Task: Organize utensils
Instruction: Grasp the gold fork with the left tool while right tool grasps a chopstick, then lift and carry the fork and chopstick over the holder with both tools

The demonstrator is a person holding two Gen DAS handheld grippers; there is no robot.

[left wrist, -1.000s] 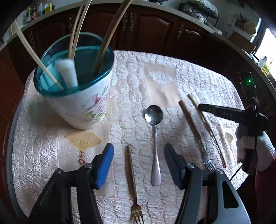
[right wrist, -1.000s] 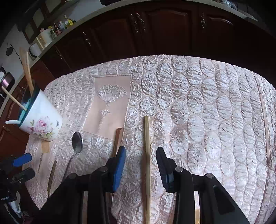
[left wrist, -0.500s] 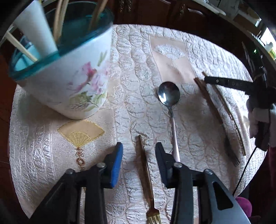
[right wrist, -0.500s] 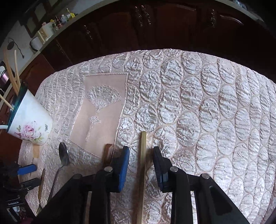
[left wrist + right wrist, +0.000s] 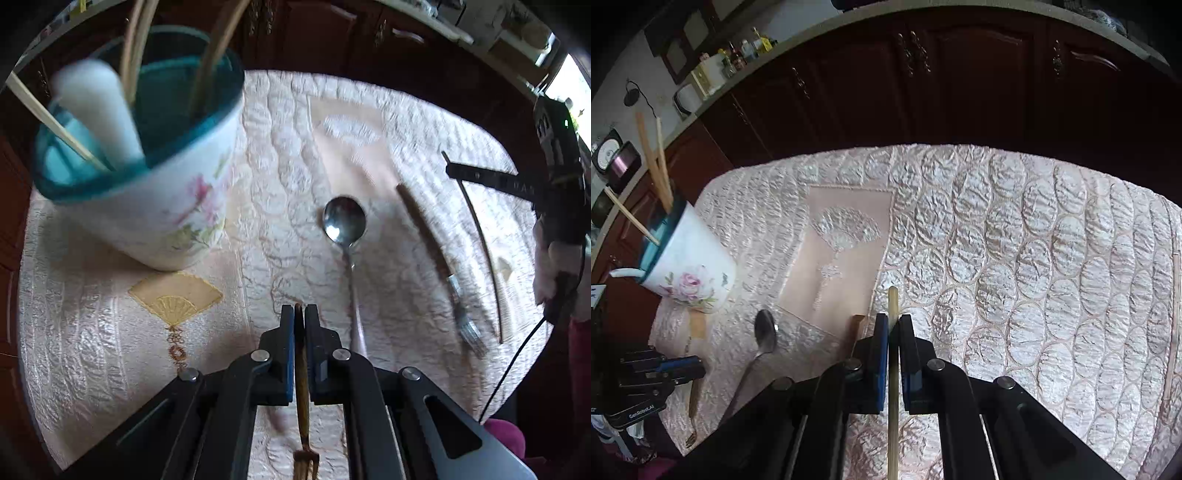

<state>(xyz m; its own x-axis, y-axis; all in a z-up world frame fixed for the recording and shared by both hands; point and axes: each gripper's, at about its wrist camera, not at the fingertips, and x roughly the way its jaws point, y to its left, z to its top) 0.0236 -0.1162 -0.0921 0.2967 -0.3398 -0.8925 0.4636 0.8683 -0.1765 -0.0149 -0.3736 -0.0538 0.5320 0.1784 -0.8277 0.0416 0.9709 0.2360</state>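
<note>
1. Left wrist view: my left gripper (image 5: 299,314) has its jaws pinched onto the handle of the gold fork (image 5: 303,387). Most of that handle is hidden between the pads, and its prongs are cut off at the 6 o'clock edge. The cup (image 5: 147,184) at 10 o'clock is smeared with motion blur, so I cannot make out what the white thing in it is.
2. In the right wrist view my right gripper (image 5: 894,321) is clamped on a chopstick (image 5: 893,369), whose near end runs out of frame at 6 o'clock. A brown handle beside the left pad is mostly hidden.
3. Half a second ago both pairs of jaws stood apart around these pieces; now both have closed. The right chopstick's tip sits above the cloth (image 5: 1034,258).
4. Count on the cloth, left wrist view: one spoon (image 5: 345,229) at 1 o'clock, one brown-handled fork (image 5: 439,266) at 3 o'clock, one thin dark stick (image 5: 484,258) further right. About four sticks stand in the cup.
</note>
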